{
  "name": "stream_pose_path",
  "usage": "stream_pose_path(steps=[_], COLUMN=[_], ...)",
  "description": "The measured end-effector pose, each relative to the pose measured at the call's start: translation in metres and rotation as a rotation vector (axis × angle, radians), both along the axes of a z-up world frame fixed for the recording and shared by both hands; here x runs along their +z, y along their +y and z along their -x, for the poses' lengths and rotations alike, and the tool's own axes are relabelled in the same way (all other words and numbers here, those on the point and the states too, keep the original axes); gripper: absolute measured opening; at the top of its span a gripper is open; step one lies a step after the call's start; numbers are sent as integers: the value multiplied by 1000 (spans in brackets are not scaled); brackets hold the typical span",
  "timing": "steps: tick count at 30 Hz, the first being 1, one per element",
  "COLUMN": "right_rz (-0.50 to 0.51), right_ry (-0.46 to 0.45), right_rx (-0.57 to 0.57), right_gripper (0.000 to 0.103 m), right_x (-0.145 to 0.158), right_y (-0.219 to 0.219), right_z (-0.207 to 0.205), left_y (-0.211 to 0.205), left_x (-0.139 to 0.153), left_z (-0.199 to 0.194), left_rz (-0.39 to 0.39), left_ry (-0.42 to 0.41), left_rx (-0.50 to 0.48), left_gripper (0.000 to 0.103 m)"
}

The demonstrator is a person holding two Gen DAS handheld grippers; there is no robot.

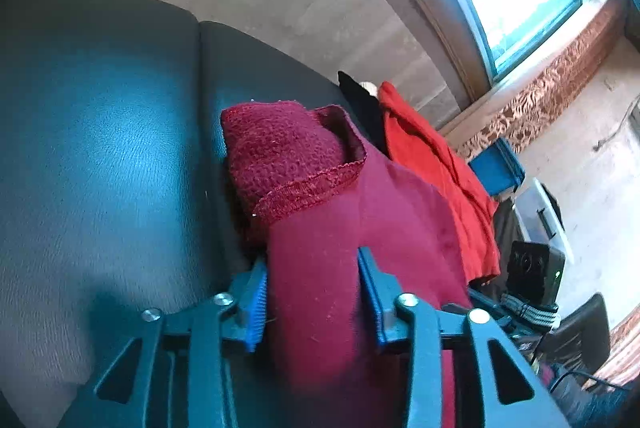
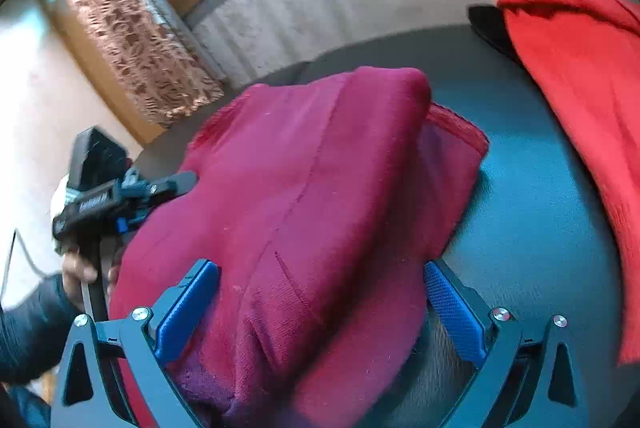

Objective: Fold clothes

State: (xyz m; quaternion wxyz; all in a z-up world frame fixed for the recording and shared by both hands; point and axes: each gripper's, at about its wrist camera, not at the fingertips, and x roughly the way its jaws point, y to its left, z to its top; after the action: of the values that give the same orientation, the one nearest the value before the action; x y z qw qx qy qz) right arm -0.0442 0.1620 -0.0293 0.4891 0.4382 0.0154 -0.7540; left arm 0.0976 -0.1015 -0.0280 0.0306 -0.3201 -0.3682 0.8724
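Left wrist view shows the maroon fleece garment bunched on the dark padded table, well in from its edges, with a ribbed hem turned up so the fuzzy inside shows. The left tool has a thick fold of that cloth between its blue pads; both pads lie against it, so it reads as gripping the fold. From the right wrist view the right tool stands wide apart around the near end of the same garment, its pads not pressing, so it is not holding anything.

As a judgement, the fleece is soft, light and floppy, not slippery or fragile; it will sag and slump wherever it is not supported. Seams and the ribbed hem are likely the firmest places to pinch, and two spread corners would keep it flat.

A red garment lies toward the far side of the table. A blue bin sits beyond the table; its contents are hidden.
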Motion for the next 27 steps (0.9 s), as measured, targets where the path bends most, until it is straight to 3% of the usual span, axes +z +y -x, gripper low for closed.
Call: stream_pose_path(steps=[3,5,6,11,16,21,24,27], right_rz=[-5,18,36,138,239,392,459,430], right_ry=[-39,-86,-112,-216,-206,-138,-114,-121], right_rx=[-29,-45,-45,39,212,429,560,645], right_gripper=[83,69,67,50,47,47,47,47], right_x=[3,4,3,6,46,126,173,182], right_y=[-4,-7,-10,-57,-143,-252,-328,-397], right_z=[-3,-3,-3,-21,-54,-101,-138,-173], left_y=[-1,-8,-12,-32,-74,-135,-173,-210], left_x=[7,22,29,79,150,231,261,264], left_z=[-14,-31,-39,-95,-173,-273,-322,-357], left_rz=[-24,-49,-61,2,121,284,336,315], left_ry=[22,70,94,207,343,461,464,386], left_rx=[39,69,82,148,311,520,678,838], left_gripper=[34,33,33,31,31,31,31,31])
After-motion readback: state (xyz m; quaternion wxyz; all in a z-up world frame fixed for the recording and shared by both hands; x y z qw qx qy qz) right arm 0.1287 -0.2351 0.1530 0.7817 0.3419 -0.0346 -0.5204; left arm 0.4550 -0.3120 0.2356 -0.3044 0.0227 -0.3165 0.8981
